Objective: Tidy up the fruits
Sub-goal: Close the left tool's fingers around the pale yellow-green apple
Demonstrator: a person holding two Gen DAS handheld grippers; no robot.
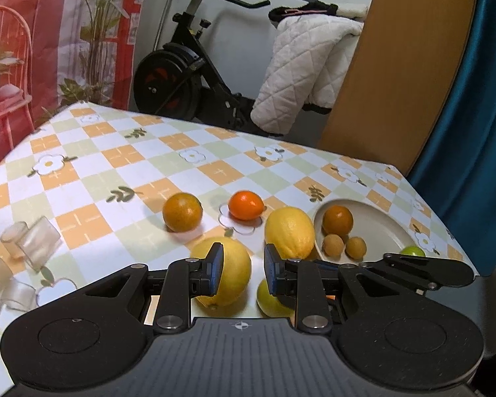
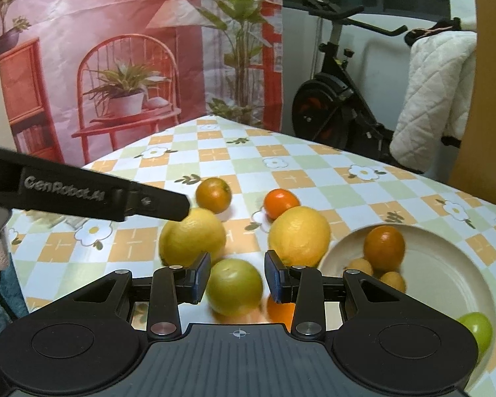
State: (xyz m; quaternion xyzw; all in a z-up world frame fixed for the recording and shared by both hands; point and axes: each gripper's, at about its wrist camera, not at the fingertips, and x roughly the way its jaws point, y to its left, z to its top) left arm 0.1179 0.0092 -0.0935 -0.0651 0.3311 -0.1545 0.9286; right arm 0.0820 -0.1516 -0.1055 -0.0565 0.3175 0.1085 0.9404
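Broadly, we look over a table under a cloth of orange, green and white checks with daisies. Beyond its far edge stand a pink printed backdrop and a black exercise bike.

Near the table's right edge lies a cream plate. It holds 1 dark orange and 2 small tan fruits, and a green fruit sits at its near rim.

Our left gripper has its pads a little apart with nothing between them, above the near lemon. In the right wrist view its side reads "GenRobot.AI", the only writing we can read.

Our right gripper is parted too. A blurred greenish round fruit shows between its fingers near the front edge, and we cannot see the pads pressing it.

On the cloth left of the plate lie the near lemon and a 2nd lemon just beside the plate. Behind them, toward the middle, sit a brownish orange and a bright orange.
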